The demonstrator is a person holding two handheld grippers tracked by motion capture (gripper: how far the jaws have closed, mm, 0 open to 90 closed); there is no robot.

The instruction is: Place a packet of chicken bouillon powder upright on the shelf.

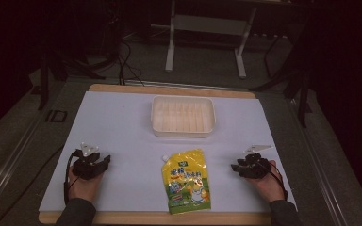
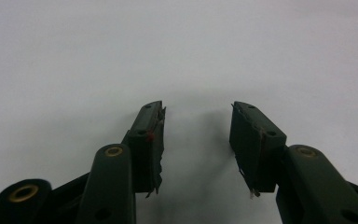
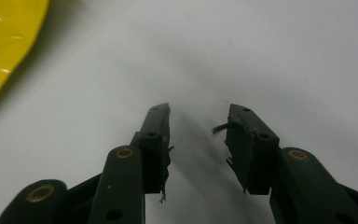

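1. Yellow pouch (image 1: 186, 181) lies flat on the white sheet (image 1: 122, 127) that covers the worktop (image 1: 169, 89), close to the near edge and about midway along it; its white spout sits at the upper left corner and its printed face is up.
2. White tray (image 1: 183, 116) stands beyond the pouch, toward the far edge of the worktop, well apart from it.
3. Left tongs (image 1: 104, 161) rest near the near left corner of the worktop, held in the person's left hand (image 1: 82, 186), well apart from the pouch.
4. In the left gripper view the left tongs (image 2: 196, 122) stand apart, with bare white sheet between them and no thing in the gap.
5. Right tongs (image 1: 234, 166) rest near the near right corner, held in the person's right hand (image 1: 268, 184), with a stretch of sheet between them and the pouch's right side.
6. In the right gripper view the right tongs (image 3: 198, 120) stand apart over the sheet with no thing between them; the yellow pouch (image 3: 7, 42) shows at the upper left of that view, apart from the tongs.
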